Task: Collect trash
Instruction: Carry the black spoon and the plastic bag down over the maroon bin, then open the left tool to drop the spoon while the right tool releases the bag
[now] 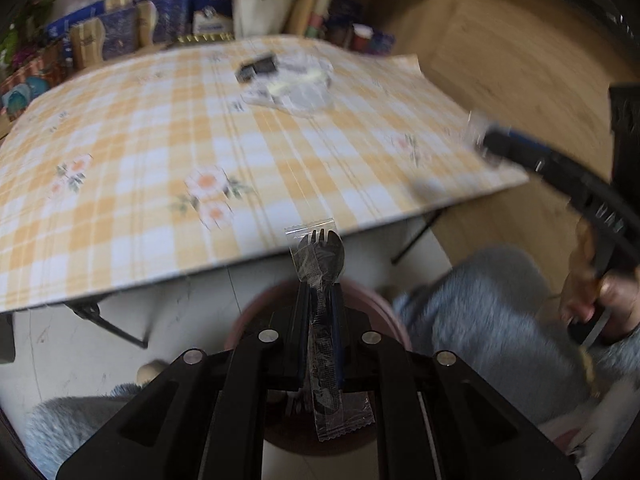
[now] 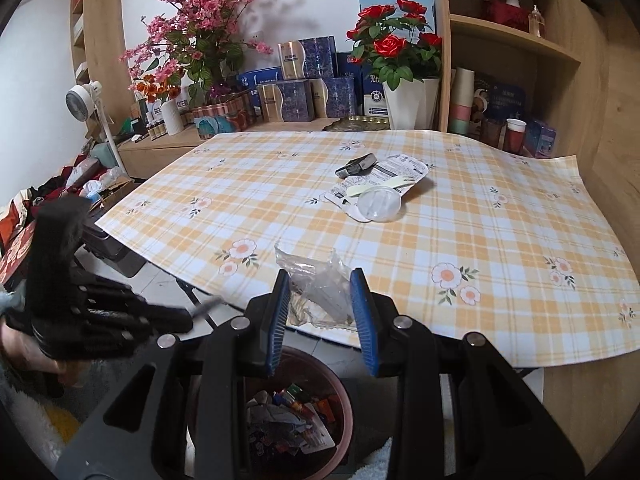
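Note:
My left gripper (image 1: 319, 292) is shut on a black plastic fork in a clear wrapper (image 1: 320, 256) and holds it off the table's front edge, above the pink trash bin (image 1: 384, 308). My right gripper (image 2: 320, 280) is open, its blue pads either side of a crumpled clear plastic wrapper (image 2: 316, 276) that lies at the table's front edge. The bin (image 2: 344, 412) stands on the floor below it and holds several colourful wrappers. More trash lies in the table's middle: a white packet (image 2: 384, 180), a clear lid (image 2: 378, 204) and a small black item (image 2: 356, 166).
The table has a yellow plaid flowered cloth (image 2: 500, 240). Behind it stand boxes, a white vase of red roses (image 2: 404, 104) and pink blossoms. A wooden shelf (image 2: 512, 40) with cups is at right. A white fan (image 2: 82, 100) and clutter are at left.

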`<action>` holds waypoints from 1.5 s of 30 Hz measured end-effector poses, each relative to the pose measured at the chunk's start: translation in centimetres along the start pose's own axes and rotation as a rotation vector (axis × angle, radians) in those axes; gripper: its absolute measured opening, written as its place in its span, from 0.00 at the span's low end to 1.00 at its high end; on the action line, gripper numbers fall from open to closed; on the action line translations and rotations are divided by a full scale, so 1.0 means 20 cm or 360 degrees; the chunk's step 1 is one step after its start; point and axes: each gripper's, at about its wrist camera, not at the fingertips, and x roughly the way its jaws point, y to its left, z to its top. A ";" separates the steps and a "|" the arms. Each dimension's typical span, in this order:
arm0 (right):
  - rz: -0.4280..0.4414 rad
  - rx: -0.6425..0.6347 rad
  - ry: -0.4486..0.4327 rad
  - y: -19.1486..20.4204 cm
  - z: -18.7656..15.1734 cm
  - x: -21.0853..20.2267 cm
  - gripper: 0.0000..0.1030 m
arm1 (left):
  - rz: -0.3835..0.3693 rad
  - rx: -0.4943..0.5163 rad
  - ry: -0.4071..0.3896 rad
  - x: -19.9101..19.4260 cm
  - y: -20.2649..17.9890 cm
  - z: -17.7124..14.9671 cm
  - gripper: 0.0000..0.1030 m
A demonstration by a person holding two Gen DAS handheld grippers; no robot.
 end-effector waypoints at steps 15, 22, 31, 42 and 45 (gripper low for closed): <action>-0.0030 0.0012 0.0060 -0.03 -0.09 -0.07 0.33 | -0.0033 -0.0131 0.0272 0.31 0.04 -0.08 0.45; -0.0019 0.0027 0.0071 -0.02 -0.12 -0.04 0.33 | -0.0036 -0.0151 -0.0037 0.08 0.08 -0.01 0.68; 0.0077 0.0076 0.0047 0.04 -0.15 0.08 0.33 | 0.0220 -0.0089 -0.0540 -0.32 0.11 0.03 0.89; 0.0151 0.0100 0.0216 0.20 -0.33 0.31 0.34 | 0.0538 -0.0024 -0.0735 -0.42 0.12 -0.11 0.94; 0.0138 0.0046 0.0256 0.23 -0.35 0.35 0.34 | 0.0596 -0.0100 -0.0708 -0.38 0.16 -0.10 0.94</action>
